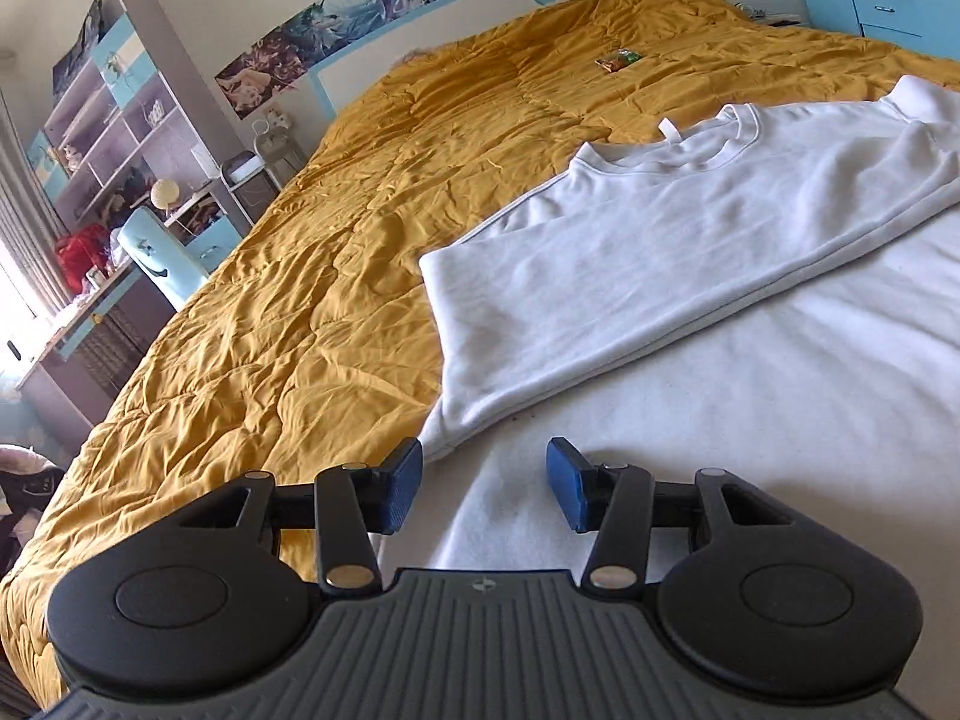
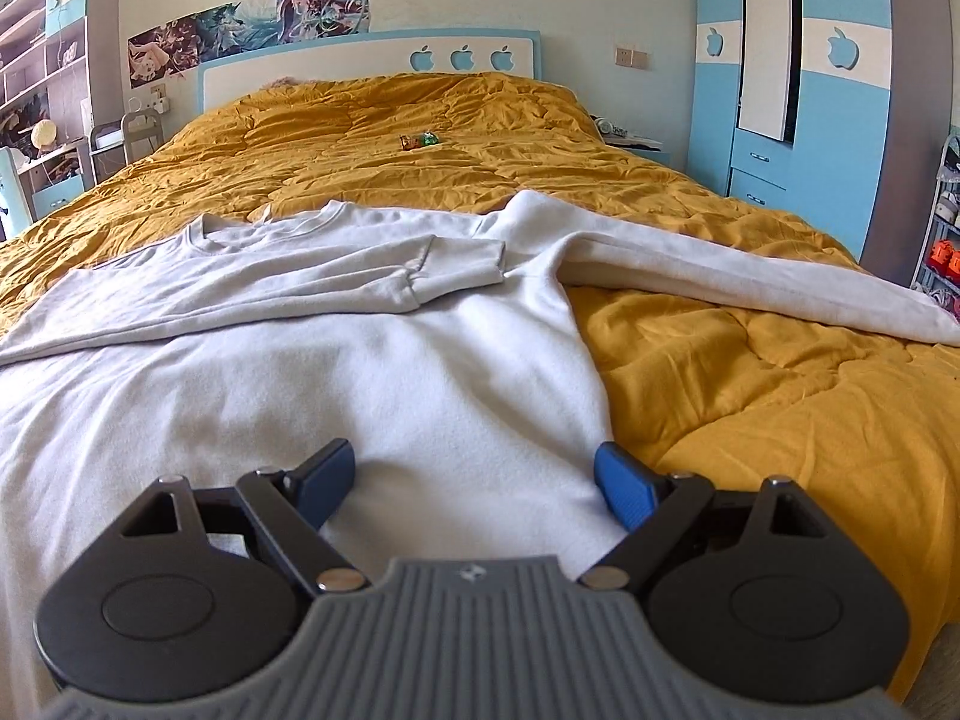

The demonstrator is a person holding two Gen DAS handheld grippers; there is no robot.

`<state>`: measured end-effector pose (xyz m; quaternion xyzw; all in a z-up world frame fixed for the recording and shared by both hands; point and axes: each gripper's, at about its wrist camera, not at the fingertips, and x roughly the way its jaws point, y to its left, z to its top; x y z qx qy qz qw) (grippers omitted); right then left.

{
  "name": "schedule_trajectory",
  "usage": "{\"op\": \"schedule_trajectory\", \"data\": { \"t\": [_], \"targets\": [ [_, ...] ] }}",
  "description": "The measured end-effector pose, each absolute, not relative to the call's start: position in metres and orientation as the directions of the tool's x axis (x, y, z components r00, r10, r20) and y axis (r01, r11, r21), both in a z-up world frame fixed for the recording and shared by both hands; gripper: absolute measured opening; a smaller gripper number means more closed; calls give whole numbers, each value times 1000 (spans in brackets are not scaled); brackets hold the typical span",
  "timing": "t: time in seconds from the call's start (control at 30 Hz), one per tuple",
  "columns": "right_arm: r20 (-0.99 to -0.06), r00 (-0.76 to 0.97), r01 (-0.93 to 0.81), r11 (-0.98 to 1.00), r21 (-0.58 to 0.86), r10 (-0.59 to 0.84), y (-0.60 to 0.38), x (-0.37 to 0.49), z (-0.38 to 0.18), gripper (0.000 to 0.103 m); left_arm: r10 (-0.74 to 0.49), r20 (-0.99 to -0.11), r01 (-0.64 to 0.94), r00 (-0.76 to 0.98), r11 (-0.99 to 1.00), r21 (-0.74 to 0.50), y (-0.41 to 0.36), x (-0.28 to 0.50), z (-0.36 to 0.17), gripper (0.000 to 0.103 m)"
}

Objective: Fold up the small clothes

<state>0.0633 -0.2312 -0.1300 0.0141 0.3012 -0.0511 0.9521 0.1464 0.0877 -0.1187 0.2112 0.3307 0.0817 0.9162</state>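
A white sweatshirt (image 1: 660, 252) (image 2: 390, 360) lies flat, neck away from me, on a mustard quilt (image 1: 300, 300) (image 2: 750, 420). One sleeve (image 2: 300, 288) is folded across the chest. The other sleeve (image 2: 750, 282) stretches out to the right over the quilt. My left gripper (image 1: 485, 462) is open above the near left part of the body, with only fabric below its blue pads (image 1: 402, 486). My right gripper (image 2: 474, 462) stands wide open over the near right part of the body, its right pad (image 2: 624, 486) at the shirt's side edge. Neither grips the cloth.
Small snack wrappers (image 1: 618, 58) (image 2: 420, 141) lie on the quilt beyond the collar. A white and blue headboard (image 2: 360, 60) ends the bed. A blue wardrobe (image 2: 780, 90) stands on the right, and shelves and a cluttered desk (image 1: 120, 120) on the left.
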Motion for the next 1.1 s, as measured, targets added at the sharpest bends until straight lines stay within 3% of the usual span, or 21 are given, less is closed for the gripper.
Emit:
{"op": "schedule_trajectory", "data": {
  "t": [0.23, 0.33, 0.4, 0.47, 0.63, 0.87, 1.1],
  "targets": [
    [-568, 817, 110, 994, -14, -98, -228, 61, -131, 84, 384, -530, 1, 756, 810, 587, 86, 174, -137, 49],
    [-566, 818, 112, 994, -18, -102, -227, 62, -132, 84, 393, -516, 24, 761, 778, 628, 82, 178, -150, 34],
    [-566, 818, 112, 993, -25, -107, -226, 62, -133, 84, 393, -501, 32, 771, 762, 647, 78, 178, -156, 13],
    [-565, 818, 112, 993, -32, -111, -224, 62, -134, 84, 406, -473, 7, 782, 754, 657, 78, 178, -161, 7],
    [-565, 818, 111, 993, -37, -113, -224, 62, -134, 84, 450, -422, -106, 787, 773, 626, 88, 171, -153, 7],
    [-565, 817, 110, 993, -40, -113, -224, 63, -135, 84, 419, -546, -76, 725, 837, 542, 103, 177, -148, 7],
    [-565, 817, 110, 993, -39, -112, -224, 63, -135, 84, 400, -529, -43, 749, 825, 563, 109, 150, -145, 37]
  ]
}}
